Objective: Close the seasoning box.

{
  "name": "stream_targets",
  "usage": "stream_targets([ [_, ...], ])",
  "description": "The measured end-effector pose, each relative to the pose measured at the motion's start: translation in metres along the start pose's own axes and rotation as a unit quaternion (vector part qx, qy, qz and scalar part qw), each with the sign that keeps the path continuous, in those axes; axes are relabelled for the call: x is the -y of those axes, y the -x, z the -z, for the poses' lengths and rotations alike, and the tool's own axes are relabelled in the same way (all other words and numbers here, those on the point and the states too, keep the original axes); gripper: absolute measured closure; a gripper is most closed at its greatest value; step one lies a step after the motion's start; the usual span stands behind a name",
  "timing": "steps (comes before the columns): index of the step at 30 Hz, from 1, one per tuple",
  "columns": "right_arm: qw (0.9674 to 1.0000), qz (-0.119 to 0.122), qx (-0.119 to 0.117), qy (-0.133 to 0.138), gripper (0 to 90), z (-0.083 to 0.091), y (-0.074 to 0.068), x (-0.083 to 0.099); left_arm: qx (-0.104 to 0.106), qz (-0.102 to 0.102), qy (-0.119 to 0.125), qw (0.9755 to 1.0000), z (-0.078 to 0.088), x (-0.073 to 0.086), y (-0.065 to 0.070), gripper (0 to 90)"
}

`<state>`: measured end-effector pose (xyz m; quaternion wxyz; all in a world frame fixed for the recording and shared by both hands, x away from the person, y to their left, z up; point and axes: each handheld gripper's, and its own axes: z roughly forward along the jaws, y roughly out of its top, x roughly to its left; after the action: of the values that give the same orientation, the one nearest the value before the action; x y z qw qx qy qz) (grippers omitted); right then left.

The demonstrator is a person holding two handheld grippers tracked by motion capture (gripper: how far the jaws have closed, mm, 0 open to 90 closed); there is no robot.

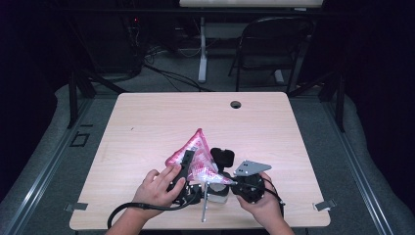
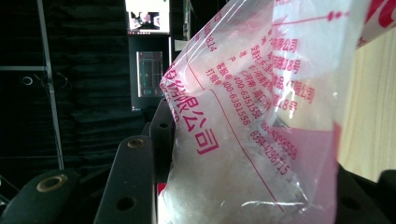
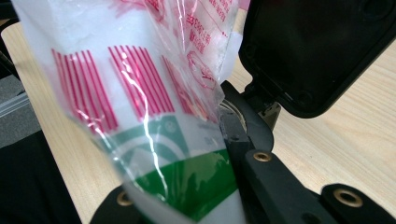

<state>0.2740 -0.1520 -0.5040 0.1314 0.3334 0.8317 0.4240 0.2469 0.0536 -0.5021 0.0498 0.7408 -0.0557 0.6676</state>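
A clear plastic bag [image 1: 198, 156] with pink and red print and white crystals inside is held up over the table's near edge. My left gripper [image 1: 187, 164] grips its left side, the jaws pressed against the full part of the bag [image 2: 261, 116]. In the left gripper view, the left gripper [image 2: 252, 158] has the bag between its black jaws. My right gripper [image 1: 226, 180] is shut on the bag's lower right corner. In the right gripper view, the bag's red-striped and green-printed end [image 3: 140, 107] sits pinched in the right gripper [image 3: 180, 158].
A black boxy object [image 1: 222, 156] [image 3: 317, 46] sits on the wooden table [image 1: 147, 122] just right of the bag. A white piece [image 1: 218, 194] and a thin metal rod [image 1: 204, 208] lie by the near edge. A cable hole [image 1: 236, 104] is at the far side; a folding chair [image 1: 274, 44] stands beyond.
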Motion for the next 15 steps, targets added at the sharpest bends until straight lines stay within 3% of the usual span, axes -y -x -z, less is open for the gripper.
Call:
stream_targets([
  [10,1.0,-0.004,0.002,0.0,90.0,-0.003,-0.0004,0.0015,-0.004,-0.004,0.003,1.0,0.0006,-0.0011,0.0003,60.2],
  [15,1.0,-0.008,0.003,-0.001,89.8,-0.0039,0.0008,0.0022,0.003,-0.008,0.002,1.0,0.0006,-0.0013,0.0004,60.1],
])
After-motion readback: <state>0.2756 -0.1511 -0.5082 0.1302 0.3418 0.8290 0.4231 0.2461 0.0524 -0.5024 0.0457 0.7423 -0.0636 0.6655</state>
